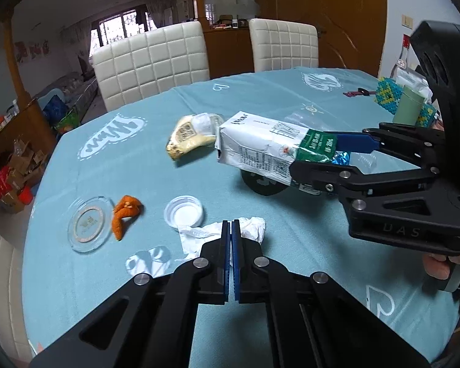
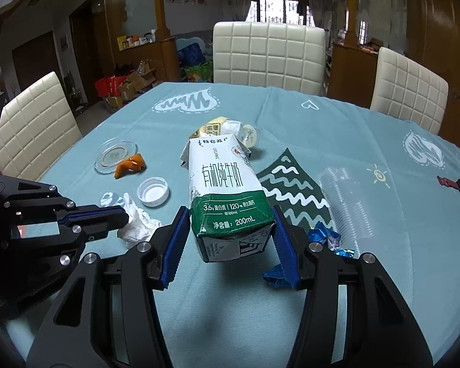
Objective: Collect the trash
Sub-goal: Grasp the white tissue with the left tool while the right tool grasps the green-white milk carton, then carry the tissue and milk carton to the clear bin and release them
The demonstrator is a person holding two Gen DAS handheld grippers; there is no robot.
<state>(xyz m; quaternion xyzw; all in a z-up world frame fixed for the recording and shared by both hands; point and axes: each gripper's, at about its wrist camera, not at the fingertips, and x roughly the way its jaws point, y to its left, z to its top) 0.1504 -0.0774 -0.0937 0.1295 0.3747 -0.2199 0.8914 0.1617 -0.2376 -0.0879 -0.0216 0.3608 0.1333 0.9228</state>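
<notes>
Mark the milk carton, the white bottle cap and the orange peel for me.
milk carton (image 2: 227, 184): right wrist view, white front panel.
white bottle cap (image 1: 184, 214): left wrist view, inner disc.
orange peel (image 1: 126, 211): left wrist view, middle of the curl.

A white-and-green milk carton (image 2: 227, 196), dented, is held off the worktop (image 2: 337, 128), lying lengthwise. A crumpled white tissue (image 1: 227, 233) is seen near a white bottle cap (image 1: 184, 214). An orange peel (image 1: 126, 214) lies beside a glass dish (image 1: 90, 228). A yellow wrapper (image 1: 188, 136) lies farther back; blue foil (image 2: 320, 234) lies by the carton.
</notes>
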